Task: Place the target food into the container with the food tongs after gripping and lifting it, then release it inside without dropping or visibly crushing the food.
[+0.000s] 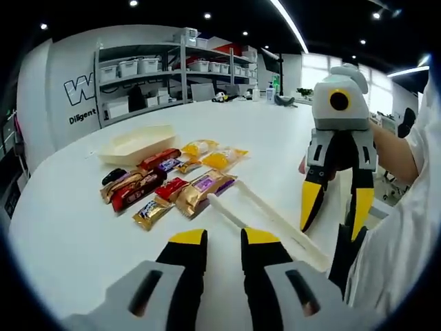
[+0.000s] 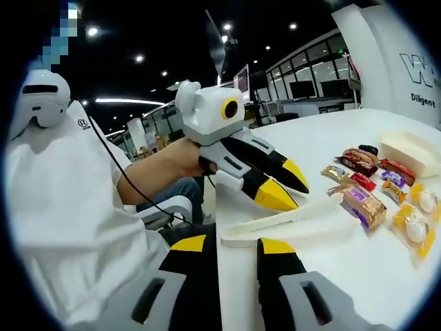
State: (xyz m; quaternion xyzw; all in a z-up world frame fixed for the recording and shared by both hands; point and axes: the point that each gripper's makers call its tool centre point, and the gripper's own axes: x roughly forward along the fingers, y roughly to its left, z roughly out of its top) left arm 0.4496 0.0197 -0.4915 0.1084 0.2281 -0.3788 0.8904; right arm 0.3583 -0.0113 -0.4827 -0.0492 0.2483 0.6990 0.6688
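Note:
White food tongs [image 1: 265, 219] [image 2: 289, 219] lie flat on the white table, to the right of a cluster of several wrapped snacks [image 1: 172, 183] [image 2: 375, 196]. A cream paper tray [image 1: 134, 145] [image 2: 413, 148] sits empty behind the snacks. My left gripper [image 1: 224, 238] [image 2: 289, 194] is open just short of the tongs' tip end, nothing between its jaws. My right gripper [image 1: 335, 210] [image 2: 231, 245] hangs open above the tongs' other end, near the table edge, holding nothing.
The table [image 1: 83, 227] is wide and white, with its edge [image 2: 224, 276] close to the person's body. A person in a white shirt [image 2: 76, 207] sits at that edge. Shelves with bins [image 1: 172, 76] stand beyond the far side.

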